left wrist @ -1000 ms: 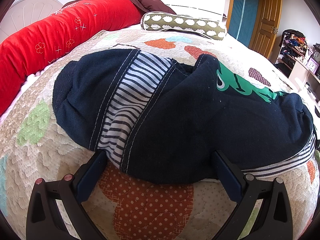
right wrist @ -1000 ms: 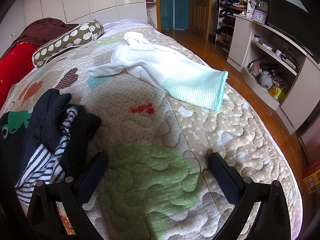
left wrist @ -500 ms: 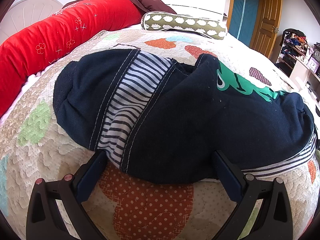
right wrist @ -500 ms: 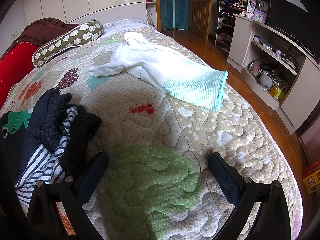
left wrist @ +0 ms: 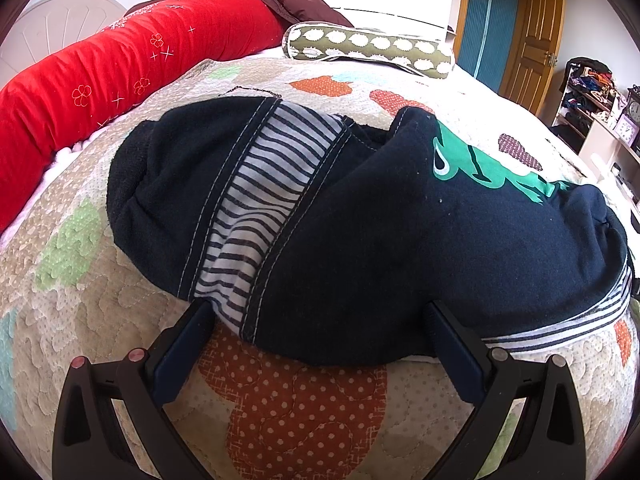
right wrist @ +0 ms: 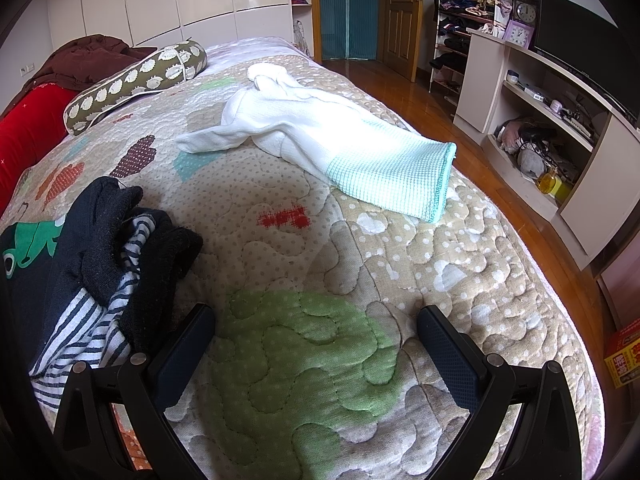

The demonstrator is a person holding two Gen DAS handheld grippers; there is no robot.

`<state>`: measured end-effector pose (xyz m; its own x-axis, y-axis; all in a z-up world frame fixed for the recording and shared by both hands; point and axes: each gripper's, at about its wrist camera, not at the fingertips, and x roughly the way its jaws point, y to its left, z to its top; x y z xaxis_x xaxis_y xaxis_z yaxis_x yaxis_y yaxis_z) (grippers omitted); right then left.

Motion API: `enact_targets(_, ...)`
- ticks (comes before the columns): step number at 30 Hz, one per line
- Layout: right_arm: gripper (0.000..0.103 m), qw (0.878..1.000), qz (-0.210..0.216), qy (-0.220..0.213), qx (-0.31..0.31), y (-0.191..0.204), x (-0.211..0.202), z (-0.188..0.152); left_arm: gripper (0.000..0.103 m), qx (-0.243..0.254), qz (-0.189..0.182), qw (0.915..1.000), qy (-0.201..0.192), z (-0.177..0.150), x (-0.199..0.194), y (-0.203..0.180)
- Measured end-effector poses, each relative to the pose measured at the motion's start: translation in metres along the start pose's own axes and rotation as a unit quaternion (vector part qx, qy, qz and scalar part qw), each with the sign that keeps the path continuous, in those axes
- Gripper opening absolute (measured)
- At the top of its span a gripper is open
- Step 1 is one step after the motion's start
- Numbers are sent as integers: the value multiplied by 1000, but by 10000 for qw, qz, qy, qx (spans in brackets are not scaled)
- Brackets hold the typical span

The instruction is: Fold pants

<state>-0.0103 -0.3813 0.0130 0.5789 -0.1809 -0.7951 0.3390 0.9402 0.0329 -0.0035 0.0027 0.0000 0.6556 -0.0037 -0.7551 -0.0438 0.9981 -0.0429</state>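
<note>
Dark navy pants [left wrist: 360, 216] with a striped side panel and a green print lie bunched on the quilted bed, filling the middle of the left wrist view. My left gripper [left wrist: 318, 310] is open, its fingertips at the near hem of the pants with the cloth's edge between them, not pinched. In the right wrist view the same pants [right wrist: 92, 256] sit crumpled at the left. My right gripper [right wrist: 316, 316] stands open over bare quilt, just right of the pants, with nothing between its fingers.
A white and mint garment [right wrist: 344, 140] lies further up the bed. A red bolster [left wrist: 104, 68] and a patterned cushion [left wrist: 368, 46] line the far side. The bed's right edge drops to a wooden floor [right wrist: 472, 148] beside a shelf unit [right wrist: 552, 120].
</note>
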Motion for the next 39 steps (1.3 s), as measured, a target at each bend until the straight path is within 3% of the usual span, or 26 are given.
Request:
enact_targets(9,103,9987,187,470,69,-4,-1,-1,103,-14,-105,9999,17,-4,-3,3)
enact_targets(17,103,9978,303,317,-507,-1,-38,-49,103,25,-218,9998,35,-9,-10,4)
enact_targets(19,102,9969,319,314,-649,-1,-48,-58,103,124,-338,9992,191,-12,-16,5)
enact_targets(23,92,9948,562,393,-748,1,-73,-56,99,329,-661,9966,368,-19,-49,16)
enact_targets(27,92,9866,1357,10,-910,17,-103,-48,99,-44,-1251,9918,261,-8,-79,42)
enact_targets(31,89,9684,2383,261,-687,47,-100,-42,99,-1015,-1543,9813,540,20,-57,78)
enact_targets(34,88,9667,2474,423,-492,61,-82,-38,99,-1503,-1552,9743,639,36,-38,102)
enact_targets(39,88,9658,2482,740,83,44,-58,-37,99,-1445,-1833,9679,931,34,-21,106)
